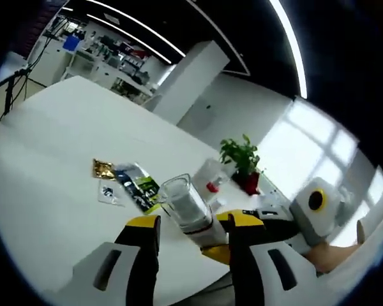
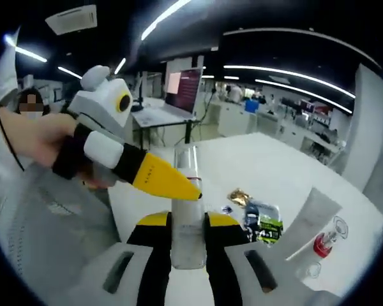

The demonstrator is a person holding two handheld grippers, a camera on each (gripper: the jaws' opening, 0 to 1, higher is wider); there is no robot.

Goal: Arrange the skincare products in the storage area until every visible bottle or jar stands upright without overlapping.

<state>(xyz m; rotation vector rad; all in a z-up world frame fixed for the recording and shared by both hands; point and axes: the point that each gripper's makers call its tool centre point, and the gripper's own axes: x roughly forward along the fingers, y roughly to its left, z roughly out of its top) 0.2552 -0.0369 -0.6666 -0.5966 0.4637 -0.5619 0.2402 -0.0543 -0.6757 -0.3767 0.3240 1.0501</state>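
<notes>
A clear bottle point(image 2: 189, 217) with a thin red line stands between my right gripper's point(image 2: 188, 245) jaws, which are shut on it. In the left gripper view the same clear bottle point(image 1: 186, 207) lies slanted between my left gripper's point(image 1: 193, 233) jaws, white end toward the lower right. Those jaws stand apart on either side of it. The right gripper point(image 1: 268, 224) reaches in from the right and holds the bottle's white end. In the right gripper view the left gripper's yellow fingertips point(image 2: 169, 180) meet the bottle from the left. A clear red-capped bottle point(image 1: 210, 178) lies on the white table point(image 1: 57, 127).
Several sachets lie on the table: a gold one point(image 1: 104, 169), a dark green one point(image 1: 138, 185) and a white one point(image 1: 108, 193). A potted plant point(image 1: 242, 159) stands near the far edge. A white tube point(image 2: 314, 217) and the red-capped bottle point(image 2: 323, 245) lie at the right. A person's hand point(image 2: 38, 140) holds the left gripper.
</notes>
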